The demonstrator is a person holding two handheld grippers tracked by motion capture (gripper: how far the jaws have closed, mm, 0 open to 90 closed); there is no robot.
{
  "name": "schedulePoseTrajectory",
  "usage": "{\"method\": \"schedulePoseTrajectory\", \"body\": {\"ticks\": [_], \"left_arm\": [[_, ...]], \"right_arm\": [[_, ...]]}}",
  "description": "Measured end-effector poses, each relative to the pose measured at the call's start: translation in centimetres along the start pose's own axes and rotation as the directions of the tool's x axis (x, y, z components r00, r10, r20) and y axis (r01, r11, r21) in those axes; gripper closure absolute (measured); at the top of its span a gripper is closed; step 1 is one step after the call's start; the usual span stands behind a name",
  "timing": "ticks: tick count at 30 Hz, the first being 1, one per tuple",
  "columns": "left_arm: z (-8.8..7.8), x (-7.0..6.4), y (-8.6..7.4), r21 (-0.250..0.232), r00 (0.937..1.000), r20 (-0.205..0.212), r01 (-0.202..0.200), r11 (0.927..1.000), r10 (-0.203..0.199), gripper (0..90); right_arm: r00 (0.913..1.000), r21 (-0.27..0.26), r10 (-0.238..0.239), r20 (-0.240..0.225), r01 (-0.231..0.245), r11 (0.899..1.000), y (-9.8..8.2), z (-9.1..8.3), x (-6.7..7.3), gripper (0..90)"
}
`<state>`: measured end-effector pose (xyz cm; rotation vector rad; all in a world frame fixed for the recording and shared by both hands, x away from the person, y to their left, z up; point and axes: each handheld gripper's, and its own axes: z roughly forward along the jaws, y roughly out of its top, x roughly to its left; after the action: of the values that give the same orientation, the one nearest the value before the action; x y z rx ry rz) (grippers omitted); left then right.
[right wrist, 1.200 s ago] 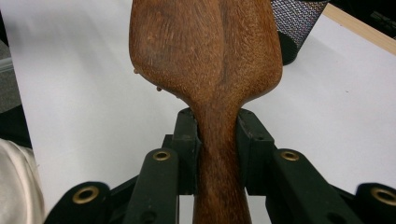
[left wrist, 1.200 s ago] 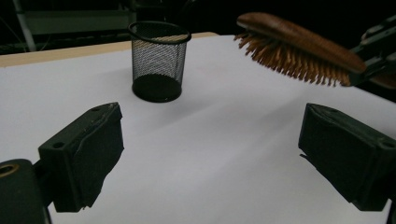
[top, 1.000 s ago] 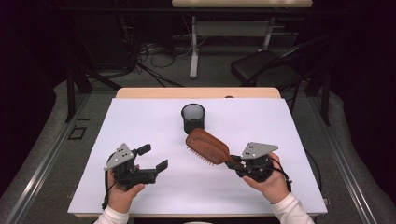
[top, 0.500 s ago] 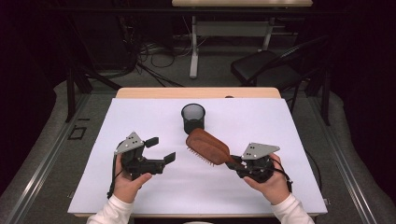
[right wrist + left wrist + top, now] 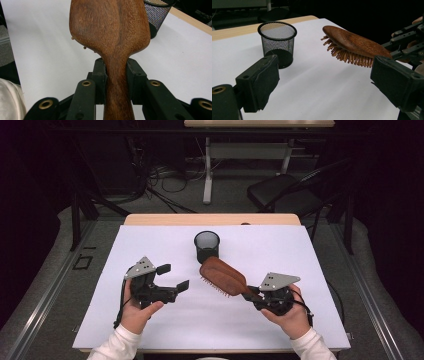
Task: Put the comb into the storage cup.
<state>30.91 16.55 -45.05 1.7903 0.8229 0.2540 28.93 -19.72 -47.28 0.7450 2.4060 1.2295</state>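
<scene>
Since a second ago, the left gripper (image 5: 172,277) has been lifted and brought inward toward the hairbrush (image 5: 223,276); a hand-over or two-handed grip is judged to be in preparation. Its jaws are spread wide, nothing between them. The hairbrush is held off the white surface (image 5: 280,255), bristles down, handle clamped in the right gripper (image 5: 117,75) jaws. Brush head is seen just beyond the left jaws, untouched, near the mesh cup (image 5: 207,246).
</scene>
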Motion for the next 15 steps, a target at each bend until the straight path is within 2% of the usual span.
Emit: {"method": "schedulePoseTrajectory", "body": {"ticks": [3, 15], "left_arm": [[0.2, -0.1, 0.2, 0.009, 1.0, 0.003, -0.006, 0.9999, 0.006, 8.5], [0.8, -0.2, 1.1, 0.029, 0.9992, 0.03, 0.024, 0.9993, -0.025, 8.5]], "right_arm": [[1.0, -0.001, 0.001, 0.0, -0.001, 1.0, 0.0, 0.0, 0.0, 71.6], [1.0, -0.004, 0.004, 0.008, -0.004, 1.0, -0.1, 0.0, 0.0, 71.6]]}}
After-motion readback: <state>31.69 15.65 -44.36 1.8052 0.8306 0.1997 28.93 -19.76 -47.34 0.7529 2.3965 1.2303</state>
